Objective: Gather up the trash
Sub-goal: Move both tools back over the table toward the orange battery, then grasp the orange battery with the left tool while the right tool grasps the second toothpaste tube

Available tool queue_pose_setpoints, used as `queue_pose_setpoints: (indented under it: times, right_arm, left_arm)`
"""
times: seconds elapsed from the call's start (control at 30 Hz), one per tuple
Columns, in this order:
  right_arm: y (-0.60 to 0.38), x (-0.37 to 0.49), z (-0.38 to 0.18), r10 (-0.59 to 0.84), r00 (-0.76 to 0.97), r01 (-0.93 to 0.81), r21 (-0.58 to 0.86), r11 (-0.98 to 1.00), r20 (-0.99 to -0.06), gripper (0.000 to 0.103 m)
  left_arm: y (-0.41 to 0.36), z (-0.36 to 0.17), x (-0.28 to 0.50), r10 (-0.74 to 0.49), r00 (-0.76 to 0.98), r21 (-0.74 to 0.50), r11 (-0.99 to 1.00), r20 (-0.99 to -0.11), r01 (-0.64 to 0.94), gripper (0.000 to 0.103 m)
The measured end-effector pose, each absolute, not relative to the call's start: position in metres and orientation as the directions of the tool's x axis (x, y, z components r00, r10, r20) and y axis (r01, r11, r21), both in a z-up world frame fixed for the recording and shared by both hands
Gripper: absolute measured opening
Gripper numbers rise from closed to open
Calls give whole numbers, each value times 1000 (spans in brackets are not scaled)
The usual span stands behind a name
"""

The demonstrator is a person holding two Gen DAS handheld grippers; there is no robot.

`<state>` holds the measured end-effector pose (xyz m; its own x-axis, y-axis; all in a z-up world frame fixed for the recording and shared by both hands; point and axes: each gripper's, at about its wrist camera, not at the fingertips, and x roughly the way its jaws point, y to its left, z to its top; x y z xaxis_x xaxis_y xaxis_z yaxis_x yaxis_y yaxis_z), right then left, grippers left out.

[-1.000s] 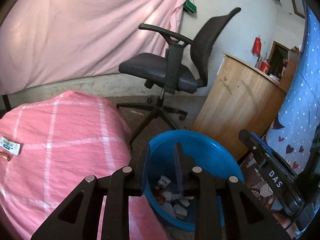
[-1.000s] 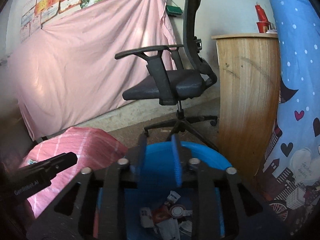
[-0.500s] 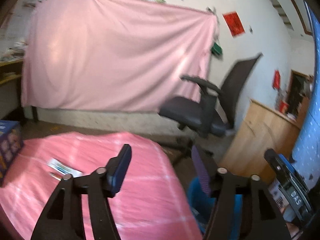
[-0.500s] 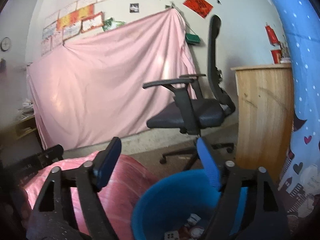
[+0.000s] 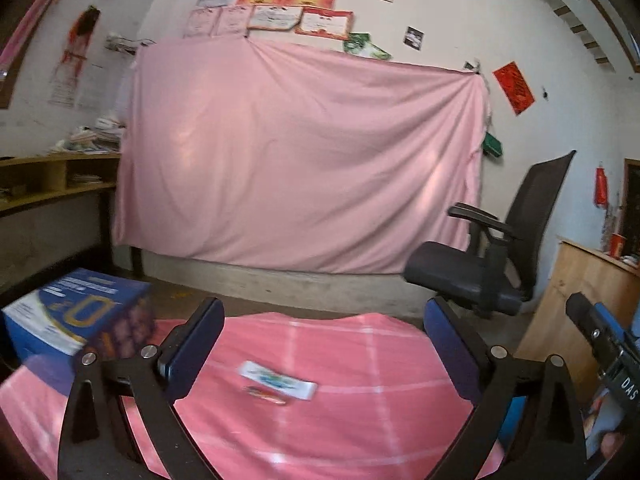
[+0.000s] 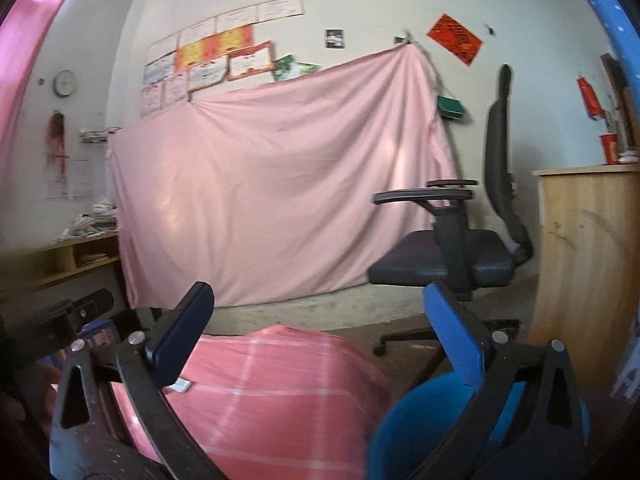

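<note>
Both tongs are spread wide with nothing in them: left tongs (image 5: 322,344) hang over a white wrapper (image 5: 278,380) on the pink table (image 5: 360,420), right tongs (image 6: 316,332) above the blue bin (image 6: 404,432).

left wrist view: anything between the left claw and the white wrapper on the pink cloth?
Nothing: only bare pink checked cloth lies between the open left claw and the white printed wrapper, seen in the left wrist view.

The white wrapper (image 5: 277,380) on the pink cloth (image 5: 360,420) is too blurry to read, and the small reddish scrap (image 5: 266,390) beside it is anyone's guess. The blue bin (image 6: 404,436) is cut off at the bottom edge, insides hidden. Blue box (image 5: 76,316) lettering is smeared too.
</note>
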<state>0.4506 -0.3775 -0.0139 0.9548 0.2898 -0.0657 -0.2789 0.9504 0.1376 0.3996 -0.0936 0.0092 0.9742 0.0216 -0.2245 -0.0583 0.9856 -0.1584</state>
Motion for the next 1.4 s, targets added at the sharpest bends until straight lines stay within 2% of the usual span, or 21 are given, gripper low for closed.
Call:
queue_pose_setpoints:
  times: [0.2, 0.47, 0.83, 0.9, 0.97, 1.03, 1.1, 1.17, 1.2, 1.27, 1.4]
  right_arm:
    - [-334, 455, -17, 371, 926, -362, 110, 925, -73, 103]
    - [-281, 467, -33, 434, 889, -436, 22, 900, -143, 103]
    - [-258, 510, -64, 449, 821, -479, 2, 878, -352, 103]
    - [-256, 517, -68, 453, 804, -490, 2, 871, -386, 100]
    - [-250, 525, -74, 465, 774, -512, 6, 859, -430, 90]
    - [-243, 534, -80, 473, 739, -536, 6, 844, -479, 81]
    - [-234, 541, -87, 478, 702, -561, 4, 828, -529, 77]
    - [-227, 546, -92, 475, 678, -574, -1, 819, -560, 71]
    - [-224, 547, -95, 474, 666, -581, -3, 814, -576, 70]
    - [-219, 551, -98, 474, 645, -593, -2, 805, -600, 68]
    - [-211, 559, -103, 490, 598, -622, 17, 783, -634, 65]
  left_arm:
    - [-60, -3, 386, 101, 971, -138, 982, -215, -132, 98]
    - [-24, -23, 374, 153, 964, -90, 980, -219, -176, 98]
    - [-22, -51, 388, 85, 950, -79, 990, -299, -114, 98]
    - [-24, -54, 395, 77, 943, -74, 992, -324, -106, 98]
    - [-26, -57, 404, 70, 933, -66, 993, -354, -99, 97]
    - [-27, -59, 413, 59, 923, -70, 993, -381, -92, 89]
    - [-26, -65, 424, 35, 901, -79, 994, -432, -77, 82]
    - [-25, -70, 436, 24, 873, -86, 993, -487, -75, 68]
    - [-23, -74, 442, 16, 856, -93, 993, -517, -75, 65]
    - [-20, -79, 453, 10, 827, -106, 991, -563, -83, 50]
    - [-12, -89, 469, -3, 772, -143, 983, -636, -114, 41]
